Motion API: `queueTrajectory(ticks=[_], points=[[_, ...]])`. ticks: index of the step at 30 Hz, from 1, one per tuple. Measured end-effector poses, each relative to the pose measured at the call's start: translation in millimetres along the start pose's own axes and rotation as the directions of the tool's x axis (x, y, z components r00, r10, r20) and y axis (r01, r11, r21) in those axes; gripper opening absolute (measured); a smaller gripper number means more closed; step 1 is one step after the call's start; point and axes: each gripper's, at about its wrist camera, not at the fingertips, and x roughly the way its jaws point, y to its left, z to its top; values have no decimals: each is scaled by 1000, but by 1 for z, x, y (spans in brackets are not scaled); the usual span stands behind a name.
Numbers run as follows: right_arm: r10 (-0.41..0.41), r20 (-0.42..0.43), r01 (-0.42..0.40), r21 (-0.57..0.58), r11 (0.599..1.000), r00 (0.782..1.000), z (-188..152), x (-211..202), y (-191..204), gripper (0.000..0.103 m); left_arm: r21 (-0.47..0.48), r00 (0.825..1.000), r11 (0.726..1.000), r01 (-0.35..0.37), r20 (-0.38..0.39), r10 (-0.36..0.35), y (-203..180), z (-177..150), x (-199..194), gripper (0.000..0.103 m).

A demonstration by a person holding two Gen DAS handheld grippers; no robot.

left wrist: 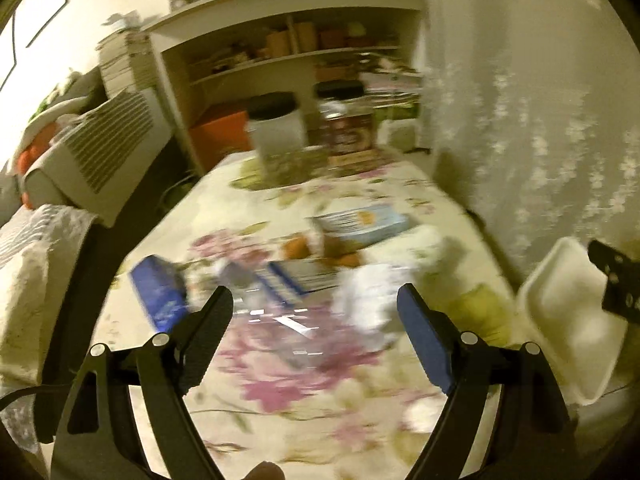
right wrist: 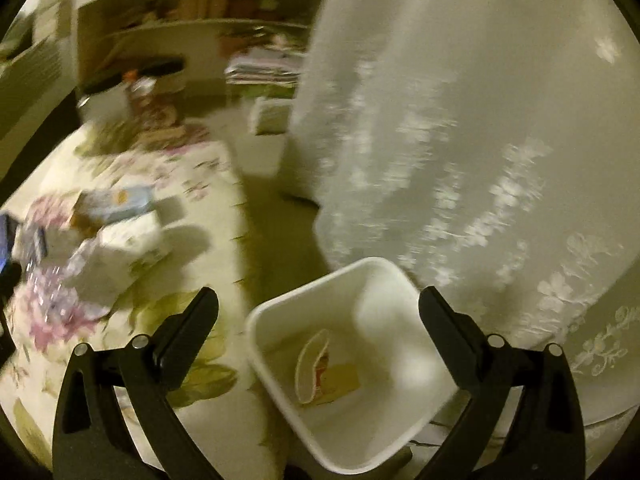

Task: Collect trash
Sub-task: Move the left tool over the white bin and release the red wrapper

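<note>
A white bin (right wrist: 384, 312) stands beside the table's right edge; it holds a small wrapper (right wrist: 320, 368). My right gripper (right wrist: 320, 312) is open and empty right above the bin's mouth. The bin also shows in the left wrist view (left wrist: 568, 312). My left gripper (left wrist: 316, 304) is open and empty above the floral tablecloth (left wrist: 304, 384), over a crumpled clear plastic wrapper (left wrist: 280, 320). Beyond it lie a blue packet (left wrist: 160, 296), white crumpled paper (left wrist: 372, 292), a flat blue-and-white box (left wrist: 364, 220) and orange-brown scraps (left wrist: 316, 248). The view is blurred.
Two black-lidded jars (left wrist: 276, 128) stand at the table's far end. A white shelf unit (left wrist: 288, 52) stands behind. A white flowered curtain (right wrist: 480, 140) hangs at the right, close to the bin. A sofa with cushions (left wrist: 44, 248) is at the left.
</note>
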Motion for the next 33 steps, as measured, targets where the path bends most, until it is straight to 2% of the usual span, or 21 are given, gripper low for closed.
queueTrajectory(ticks=[4, 8, 15, 26, 33], points=[[34, -26, -36, -105, 994, 999, -3, 2, 44, 96, -25, 997, 998, -61, -42, 60, 42, -5, 12, 82], [61, -11, -62, -162, 985, 998, -2, -2, 76, 96, -59, 994, 994, -96, -60, 92, 73, -8, 19, 82], [161, -16, -162, -122, 979, 987, 6, -11, 113, 96, -106, 992, 990, -95, -89, 86, 103, -20, 28, 82], [244, -47, -246, -50, 968, 969, 11, -7, 150, 96, -178, 990, 981, -71, -131, 48, 135, -30, 33, 82], [276, -80, -279, -34, 960, 958, 10, -3, 168, 96, -193, 987, 977, -94, -144, 67, 151, -37, 35, 82]])
